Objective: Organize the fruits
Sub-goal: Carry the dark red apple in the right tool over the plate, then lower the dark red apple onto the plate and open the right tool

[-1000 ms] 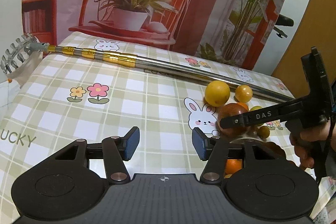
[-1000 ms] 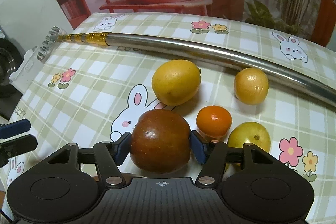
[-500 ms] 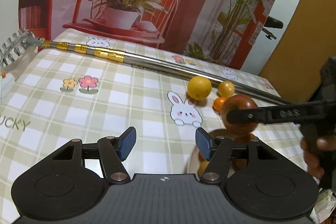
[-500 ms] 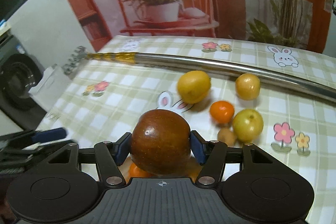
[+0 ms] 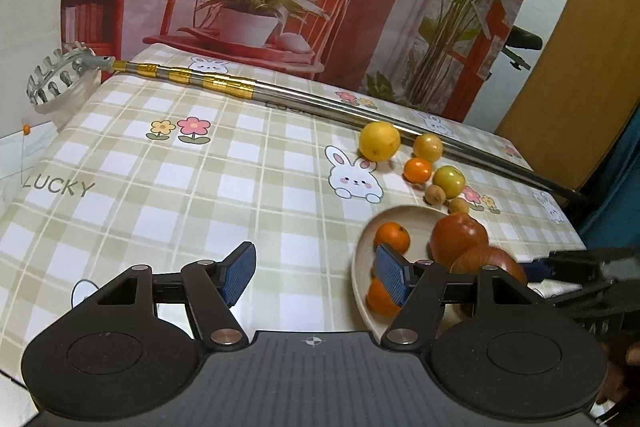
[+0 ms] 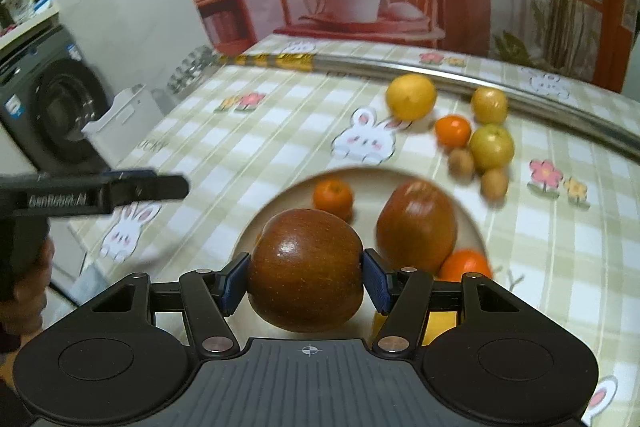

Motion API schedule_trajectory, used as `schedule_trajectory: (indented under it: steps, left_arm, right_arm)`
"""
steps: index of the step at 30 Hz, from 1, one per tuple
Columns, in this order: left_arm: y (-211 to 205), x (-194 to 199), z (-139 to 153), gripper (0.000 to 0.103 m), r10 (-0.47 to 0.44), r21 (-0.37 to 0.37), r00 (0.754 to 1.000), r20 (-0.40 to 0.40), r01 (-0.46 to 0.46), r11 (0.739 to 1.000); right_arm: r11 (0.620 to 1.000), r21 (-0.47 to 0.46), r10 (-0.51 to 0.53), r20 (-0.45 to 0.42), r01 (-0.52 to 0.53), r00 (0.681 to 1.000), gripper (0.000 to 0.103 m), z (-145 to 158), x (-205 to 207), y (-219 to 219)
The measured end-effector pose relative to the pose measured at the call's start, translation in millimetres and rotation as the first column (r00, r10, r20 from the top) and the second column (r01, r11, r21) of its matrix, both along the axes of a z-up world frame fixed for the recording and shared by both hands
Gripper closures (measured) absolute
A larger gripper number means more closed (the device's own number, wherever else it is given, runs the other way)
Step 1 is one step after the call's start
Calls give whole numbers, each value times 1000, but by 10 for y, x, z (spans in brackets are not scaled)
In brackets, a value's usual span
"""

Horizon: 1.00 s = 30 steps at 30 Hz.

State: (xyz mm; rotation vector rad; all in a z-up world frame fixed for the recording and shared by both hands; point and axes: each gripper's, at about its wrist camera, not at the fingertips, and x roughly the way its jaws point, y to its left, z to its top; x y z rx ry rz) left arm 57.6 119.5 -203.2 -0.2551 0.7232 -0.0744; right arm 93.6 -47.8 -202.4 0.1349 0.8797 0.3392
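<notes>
My right gripper (image 6: 306,283) is shut on a dark red apple (image 6: 306,269), held over the near part of a cream plate (image 6: 376,179). On the plate lie a second red apple (image 6: 416,225) and mandarins (image 6: 333,195). Beyond the plate, loose on the checked cloth, are a yellow lemon (image 6: 411,97), an orange mandarin (image 6: 453,131), a green-yellow fruit (image 6: 491,147) and small brown fruits (image 6: 461,161). My left gripper (image 5: 316,273) is open with nothing between its fingers, just left of the plate (image 5: 404,217). In the left wrist view the held apple (image 5: 490,261) sits by the plated apple (image 5: 458,237).
A long metal pole (image 5: 320,103) with gold bands lies across the far side of the table, its pronged head (image 5: 56,79) overhanging the left edge. The left half of the cloth (image 5: 160,179) holds no fruit. A washing machine (image 6: 44,99) stands left of the table.
My right gripper has carried the apple off the cloth, back and down over the plate. The left gripper has drawn back and stays open.
</notes>
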Motion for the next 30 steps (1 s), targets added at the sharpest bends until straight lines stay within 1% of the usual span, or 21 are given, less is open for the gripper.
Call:
schedule_trajectory:
  steps: [2,5,9,19,24,30]
  left_arm:
    - [-30,-64,7,34,-6,0,1000,8,6,1000]
    - [-74,-129,7,34,-15,0,1000,12,15,1000]
    - [-113,-178,-4,34,-25,3,1000,12,25,1000]
    - [-103,-159,-45,33,-31,-8,999,6,31,999]
    - [-98,-142,-86,33,-29,-10,1000,-5,28,1000]
    - [-78,-138,-83,32,-19,-15,1000,-7,18,1000]
  right_arm:
    - [1000,2,6,-16,-6,1000,47,-32,-74,14]
    - [1000,7,-12,-44,13,999,47,-75,-114,-9]
    - [1000,-9,15,-65,-16,998,47,-131,-128,41]
    - [999,-51,-5,-121,-1,993,47,-270,-80,54]
    - [998,-62,12,-134,-20,991,47,-295,-77,68]
    - [998,-54,6,-135,-13,991,46,-274,-85,43]
